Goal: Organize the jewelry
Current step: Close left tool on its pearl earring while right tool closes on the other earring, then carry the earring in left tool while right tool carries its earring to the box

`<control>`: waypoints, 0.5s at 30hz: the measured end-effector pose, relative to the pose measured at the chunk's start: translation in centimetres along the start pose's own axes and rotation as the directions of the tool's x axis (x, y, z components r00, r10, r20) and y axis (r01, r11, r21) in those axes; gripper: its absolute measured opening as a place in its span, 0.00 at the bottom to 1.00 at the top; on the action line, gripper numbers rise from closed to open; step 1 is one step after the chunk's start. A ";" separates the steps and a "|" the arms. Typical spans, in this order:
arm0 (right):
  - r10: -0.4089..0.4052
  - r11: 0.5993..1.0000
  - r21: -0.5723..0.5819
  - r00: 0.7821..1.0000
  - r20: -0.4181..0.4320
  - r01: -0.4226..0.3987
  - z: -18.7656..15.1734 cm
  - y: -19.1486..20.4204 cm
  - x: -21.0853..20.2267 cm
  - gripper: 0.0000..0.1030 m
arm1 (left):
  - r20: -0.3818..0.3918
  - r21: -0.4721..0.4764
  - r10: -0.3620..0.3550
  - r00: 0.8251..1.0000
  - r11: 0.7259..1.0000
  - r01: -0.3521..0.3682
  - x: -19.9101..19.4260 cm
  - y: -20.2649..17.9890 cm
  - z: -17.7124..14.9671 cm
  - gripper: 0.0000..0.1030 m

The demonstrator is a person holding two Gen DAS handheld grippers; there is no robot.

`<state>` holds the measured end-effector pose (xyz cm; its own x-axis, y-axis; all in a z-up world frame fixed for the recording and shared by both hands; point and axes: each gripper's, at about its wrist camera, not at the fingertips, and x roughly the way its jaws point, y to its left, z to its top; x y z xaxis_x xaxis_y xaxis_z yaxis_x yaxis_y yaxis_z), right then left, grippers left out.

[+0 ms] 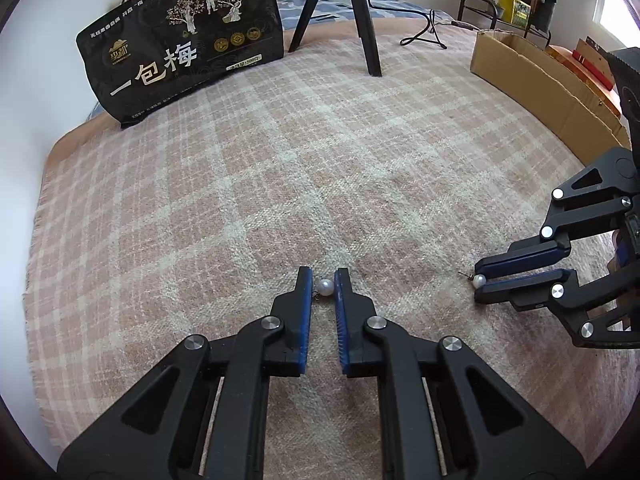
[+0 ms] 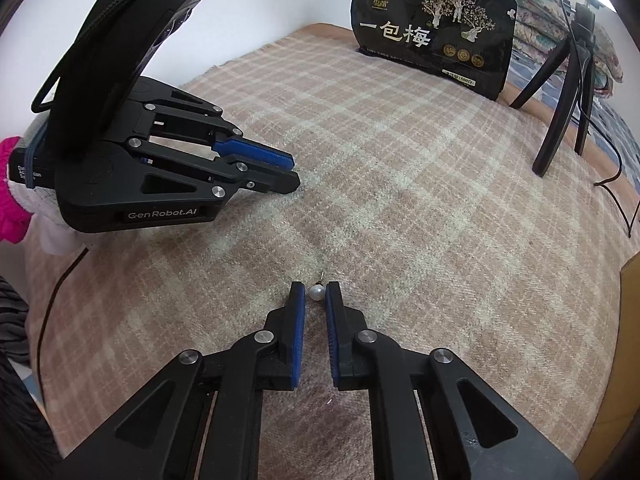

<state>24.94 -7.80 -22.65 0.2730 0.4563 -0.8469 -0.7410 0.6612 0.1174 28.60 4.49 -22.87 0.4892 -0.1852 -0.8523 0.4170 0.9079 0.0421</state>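
A pink-and-cream plaid blanket (image 1: 280, 152) covers the bed. Both pearl earrings (image 1: 325, 287) (image 2: 316, 292) are glossy white. The fingers (image 1: 306, 312) are black with blue pads. The snack bag (image 1: 184, 44) is black with gold trees and white lettering; the cardboard box (image 1: 532, 80) is plain brown.

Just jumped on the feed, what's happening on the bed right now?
A person is working two handheld grippers over a plaid blanket, each closed on a pearl earring. The left gripper pinches one pearl earring at its fingertips; the right gripper pinches the other pearl earring. Both pearls are low at the blanket; whether they are lifted is unclear. A cardboard box sits off to the right edge, a black snack bag at the far side.
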 end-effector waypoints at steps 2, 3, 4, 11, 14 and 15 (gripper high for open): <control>0.001 1.000 0.002 1.000 0.003 -0.001 0.0 0.0 0.0 0.06 | 0.002 -0.004 0.001 1.000 1.000 -0.001 -0.1 0.1 0.0 0.09; 0.001 1.000 0.004 1.000 0.005 -0.001 0.0 0.0 -0.1 0.06 | 0.004 -0.006 0.001 1.000 1.000 -0.001 -0.2 0.1 0.0 0.09; 0.001 1.000 0.005 1.000 0.007 -0.001 -0.1 0.0 -0.2 0.06 | 0.005 -0.009 0.002 1.000 1.000 -0.002 -0.3 0.2 0.0 0.09; -0.005 1.000 0.008 1.000 0.030 0.005 -0.3 0.1 -1.2 0.06 | 0.020 -0.036 0.002 1.000 0.999 -0.001 -1.3 0.7 -0.1 0.09; -0.015 1.000 0.010 0.999 0.039 0.014 -0.4 0.1 -1.9 0.06 | 0.024 -0.042 0.005 1.000 0.999 -0.004 -1.8 0.7 -0.1 0.09; -0.018 1.000 0.012 0.999 0.042 0.017 -0.4 0.1 -2.2 0.06 | 0.025 -0.043 0.006 1.000 0.999 -0.005 -1.9 0.6 -0.1 0.09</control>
<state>24.05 -9.01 -21.03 0.3116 0.4692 -0.8263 -0.7289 0.6759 0.1089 27.81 5.45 -21.27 0.5106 -0.1894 -0.8387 0.3815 0.9241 0.0236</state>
